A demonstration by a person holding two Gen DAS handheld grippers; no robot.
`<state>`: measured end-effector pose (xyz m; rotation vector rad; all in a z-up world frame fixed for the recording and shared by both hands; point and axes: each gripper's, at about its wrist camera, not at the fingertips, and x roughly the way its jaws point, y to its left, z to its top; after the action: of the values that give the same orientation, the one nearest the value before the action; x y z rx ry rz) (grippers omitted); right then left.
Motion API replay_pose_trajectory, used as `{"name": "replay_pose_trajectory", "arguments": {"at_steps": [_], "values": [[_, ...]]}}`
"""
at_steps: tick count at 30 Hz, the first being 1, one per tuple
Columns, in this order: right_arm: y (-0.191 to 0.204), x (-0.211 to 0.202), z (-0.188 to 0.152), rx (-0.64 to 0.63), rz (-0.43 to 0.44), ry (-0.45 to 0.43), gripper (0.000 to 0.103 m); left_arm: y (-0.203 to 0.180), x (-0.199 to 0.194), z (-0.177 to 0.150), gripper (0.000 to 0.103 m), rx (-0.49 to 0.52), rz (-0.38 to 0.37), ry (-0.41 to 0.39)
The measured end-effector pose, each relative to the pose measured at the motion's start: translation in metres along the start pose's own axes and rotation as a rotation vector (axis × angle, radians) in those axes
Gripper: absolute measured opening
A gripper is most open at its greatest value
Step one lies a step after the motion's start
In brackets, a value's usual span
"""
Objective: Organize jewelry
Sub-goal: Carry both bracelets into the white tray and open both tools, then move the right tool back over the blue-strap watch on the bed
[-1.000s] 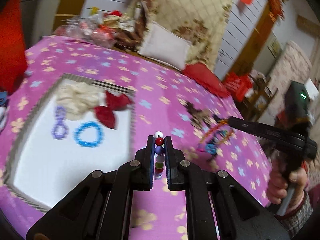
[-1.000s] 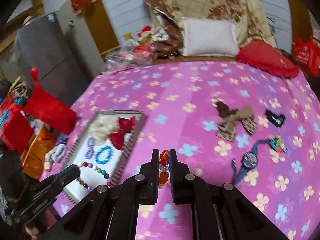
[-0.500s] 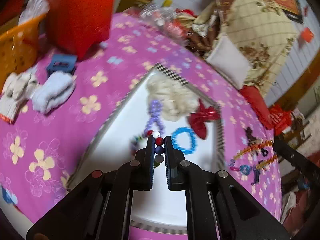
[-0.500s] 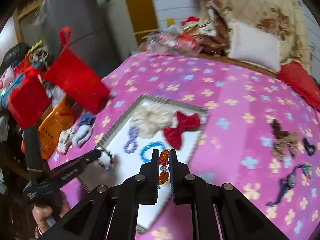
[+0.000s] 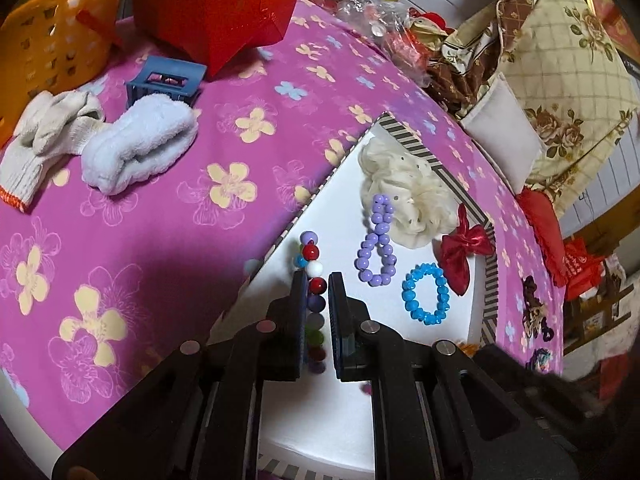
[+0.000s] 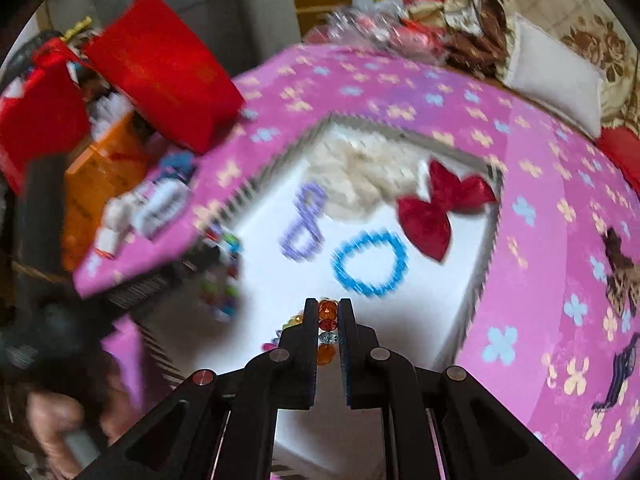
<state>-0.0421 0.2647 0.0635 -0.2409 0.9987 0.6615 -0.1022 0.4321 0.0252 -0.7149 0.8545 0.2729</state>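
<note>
My left gripper (image 5: 318,280) is shut on a bracelet of big mixed-colour beads (image 5: 311,253), held over the near left part of the white tray (image 5: 340,208). My right gripper (image 6: 328,306) is shut on an orange and red crystal bead bracelet (image 6: 327,312), over the tray's (image 6: 440,276) near side. Inside the tray lie a purple bead bracelet (image 5: 378,240) (image 6: 304,226), a blue bead bracelet (image 5: 425,294) (image 6: 370,264), a red bow (image 5: 464,250) (image 6: 438,204) and a cream scrunchie (image 5: 404,188) (image 6: 360,172). The left gripper (image 6: 224,264) shows blurred at the left of the right wrist view.
The pink flowered cover (image 5: 160,208) holds rolled socks (image 5: 136,144), a work glove (image 5: 44,136), a small blue crate (image 5: 164,80) and a red bag (image 5: 216,4). An orange basket (image 5: 52,36) stands far left. A brown bow (image 6: 620,268) and a watch (image 6: 622,372) lie to the right.
Both grippers swung left from over the pink cover to over the tray and dropped lower, each still carrying its bracelet. The views have rolled.
</note>
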Motion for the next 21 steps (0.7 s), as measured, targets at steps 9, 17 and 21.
{"name": "replay_pose_trajectory", "arguments": {"at_steps": [9,17,21], "values": [[-0.018,0.019,-0.013,0.032,-0.023,0.062,0.009,-0.011,-0.002,-0.001,0.017,0.047,0.002,-0.003],[-0.019,-0.002,-0.021,0.027,-0.040,-0.010,0.036,-0.039,-0.018,-0.007,0.044,0.149,-0.154,-0.053],[-0.030,-0.026,-0.027,0.020,-0.080,-0.066,0.037,-0.035,-0.027,-0.003,0.044,0.105,-0.174,-0.098]]}}
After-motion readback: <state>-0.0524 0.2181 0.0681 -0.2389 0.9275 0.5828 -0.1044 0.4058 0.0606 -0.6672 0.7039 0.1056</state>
